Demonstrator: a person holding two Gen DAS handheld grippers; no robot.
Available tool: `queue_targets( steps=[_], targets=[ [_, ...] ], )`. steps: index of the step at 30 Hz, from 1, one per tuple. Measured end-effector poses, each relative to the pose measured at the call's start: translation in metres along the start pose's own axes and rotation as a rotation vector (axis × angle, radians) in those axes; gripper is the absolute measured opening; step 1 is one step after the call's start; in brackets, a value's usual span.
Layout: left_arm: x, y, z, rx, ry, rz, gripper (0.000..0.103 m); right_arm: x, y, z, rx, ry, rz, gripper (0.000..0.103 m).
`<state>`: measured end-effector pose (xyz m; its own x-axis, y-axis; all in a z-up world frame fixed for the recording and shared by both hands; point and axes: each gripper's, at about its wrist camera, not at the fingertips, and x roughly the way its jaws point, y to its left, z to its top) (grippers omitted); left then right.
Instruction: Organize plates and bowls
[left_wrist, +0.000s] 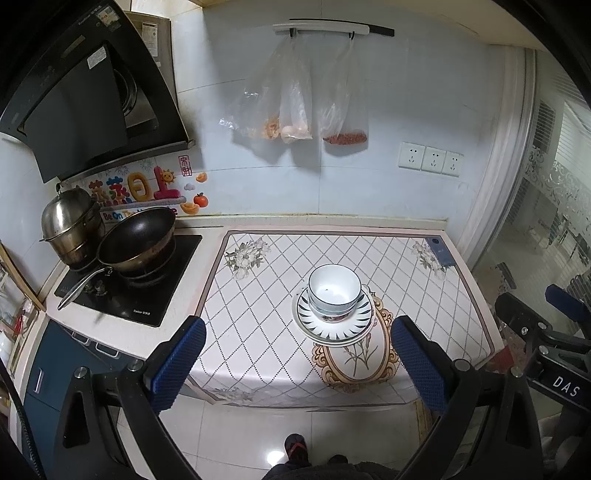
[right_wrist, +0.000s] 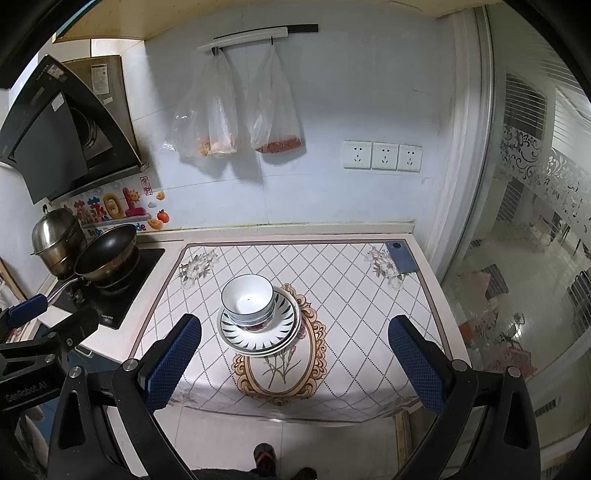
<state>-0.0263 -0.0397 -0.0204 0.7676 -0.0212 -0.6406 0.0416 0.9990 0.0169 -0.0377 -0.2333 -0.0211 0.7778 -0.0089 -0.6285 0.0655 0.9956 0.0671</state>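
A stack of white bowls (left_wrist: 334, 291) (right_wrist: 248, 301) sits on a stack of plates (left_wrist: 354, 325) (right_wrist: 284, 325) with dark leaf marks on the rim, near the middle of the patterned tablecloth (left_wrist: 266, 295) (right_wrist: 354, 306). My left gripper (left_wrist: 299, 363) is open and empty, held back from the table's front edge, above the floor. My right gripper (right_wrist: 295, 363) is open and empty, also in front of the table. The right gripper also shows at the right edge of the left wrist view (left_wrist: 546, 325); the left gripper shows at the left edge of the right wrist view (right_wrist: 40, 321).
A black wok (left_wrist: 138, 238) (right_wrist: 105, 251) and a steel pot (left_wrist: 70, 225) (right_wrist: 55, 236) stand on the stove at the left. A blue phone (left_wrist: 439, 251) (right_wrist: 400, 256) lies at the table's far right corner. Plastic bags (left_wrist: 295, 96) (right_wrist: 236, 107) hang on the wall. A glass door (right_wrist: 535, 258) is at the right.
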Motion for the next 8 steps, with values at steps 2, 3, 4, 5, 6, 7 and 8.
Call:
queue_targets(
  steps=[2, 3, 4, 5, 6, 7, 8],
  targets=[
    [0.0, 0.0013, -0.0014, -0.006, 0.001, 0.0, 0.103, 0.0001, 0.0003, -0.0003, 0.001, -0.002, 0.001, 0.103],
    [0.0, 0.0018, -0.0014, -0.008, 0.002, 0.0, 0.103, 0.0007, 0.0, 0.0001, -0.001, -0.002, 0.001, 0.103],
    [-0.0004, 0.002, -0.0023, -0.009, 0.002, 0.001, 0.103, 0.0009, -0.0002, 0.0005, -0.001, -0.001, 0.0, 0.103],
    [-0.001, 0.0022, -0.0029, -0.008, -0.001, 0.004, 0.103, 0.0015, 0.0005, -0.0001, -0.002, 0.0, 0.001, 0.103],
    [-0.0018, 0.0027, -0.0037, -0.008, -0.004, 0.006, 0.103, 0.0005, 0.0002, 0.0, -0.001, 0.002, 0.002, 0.103],
    [-0.0024, 0.0029, -0.0044, -0.009, -0.006, 0.005, 0.103, 0.0003, 0.0006, -0.0006, -0.002, 0.002, 0.003, 0.103],
    [-0.0027, 0.003, -0.0045, -0.009, -0.006, 0.003, 0.103, -0.0002, 0.0016, -0.0003, -0.005, 0.001, 0.002, 0.103]
  ],
)
